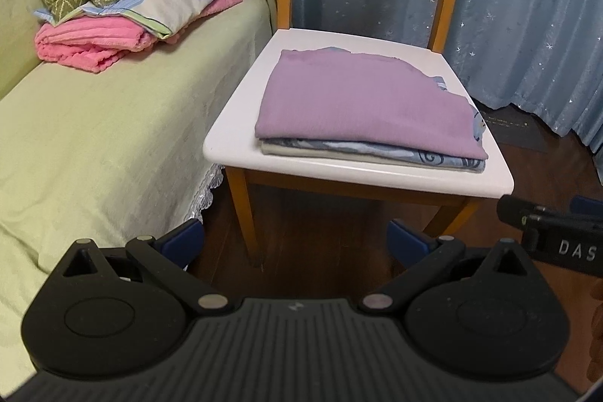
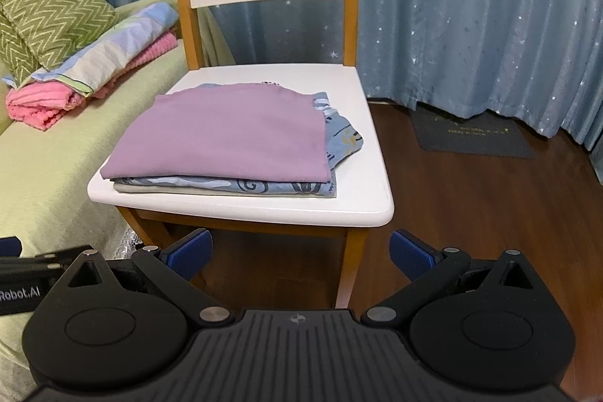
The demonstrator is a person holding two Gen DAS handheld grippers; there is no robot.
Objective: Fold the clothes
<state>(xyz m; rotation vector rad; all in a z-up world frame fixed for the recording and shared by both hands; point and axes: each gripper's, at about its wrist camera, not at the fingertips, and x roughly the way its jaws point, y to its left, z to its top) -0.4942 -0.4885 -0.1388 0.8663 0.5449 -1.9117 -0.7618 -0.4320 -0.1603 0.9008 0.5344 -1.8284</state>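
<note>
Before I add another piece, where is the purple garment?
In both wrist views, the purple garment tops the folded stack on the chair's white seat, right of the green-covered bed.

Left gripper [image 1: 296, 240]: jaws spread wide, blue pads [image 1: 181, 240] well apart, nothing between them, held level and pointing forward. Right gripper [image 2: 299, 249]: same pose, jaws wide, blue pads [image 2: 188, 251] empty. The two sit side by side, each one's black body showing at the edge of the other's view.
</note>
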